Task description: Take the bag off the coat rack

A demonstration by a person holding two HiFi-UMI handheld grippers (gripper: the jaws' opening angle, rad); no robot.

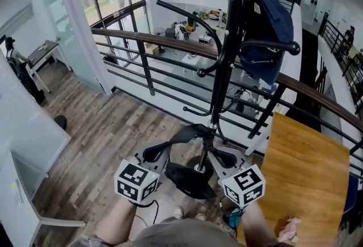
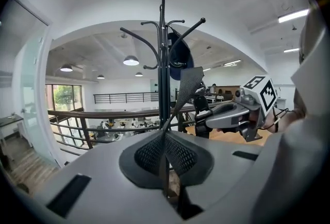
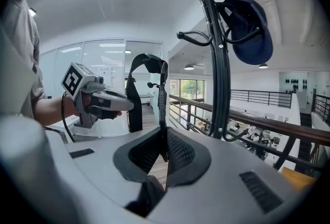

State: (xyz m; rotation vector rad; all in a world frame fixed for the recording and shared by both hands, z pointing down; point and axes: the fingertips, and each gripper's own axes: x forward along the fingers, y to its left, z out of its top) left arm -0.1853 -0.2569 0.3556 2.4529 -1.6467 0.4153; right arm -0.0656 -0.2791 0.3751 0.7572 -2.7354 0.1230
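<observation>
The dark blue bag hangs at the top of the coat rack, on the right side of its pole, with an upper hook crossing in front of it. Its long axis runs straight down, the rounded, slack fabric bottom lowest. Lower down beside the pole, the left gripper and right gripper each pinch a dark woven strap that arches between them. Whether the strap joins the bag cannot be told.
</observation>
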